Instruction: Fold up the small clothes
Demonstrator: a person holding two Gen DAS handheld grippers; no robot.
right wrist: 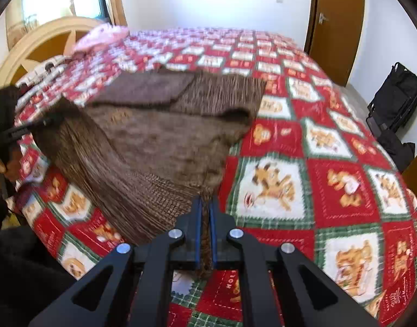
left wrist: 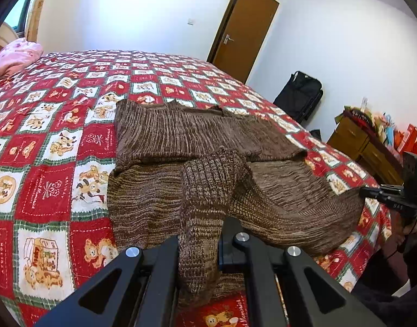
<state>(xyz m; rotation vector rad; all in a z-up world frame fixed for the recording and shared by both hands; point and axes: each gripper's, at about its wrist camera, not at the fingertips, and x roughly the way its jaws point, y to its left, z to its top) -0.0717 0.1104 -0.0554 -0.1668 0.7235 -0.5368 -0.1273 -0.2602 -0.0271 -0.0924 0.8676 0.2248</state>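
A brown knit sweater (left wrist: 181, 136) lies partly folded on a bed with a red quilt (left wrist: 45, 190) printed with bears. My left gripper (left wrist: 200, 234) is shut on a bunched ribbed part of the sweater, which it holds lifted off the quilt. At the right edge of the left wrist view, my right gripper (left wrist: 371, 193) pinches the sweater's other near corner. In the right wrist view, the right gripper (right wrist: 205, 204) is shut on a thin fold of the sweater (right wrist: 154, 136) between its blue pads. The left gripper (right wrist: 42, 122) holds the far corner at the left.
A pink pillow (left wrist: 15, 54) and a cream headboard (right wrist: 31, 51) are at the bed's far left. A brown door (left wrist: 244, 30), a black bag (left wrist: 301, 95) and a cluttered wooden dresser (left wrist: 358, 139) stand beyond the bed's right side. A person's hand (left wrist: 410, 229) holds the right gripper.
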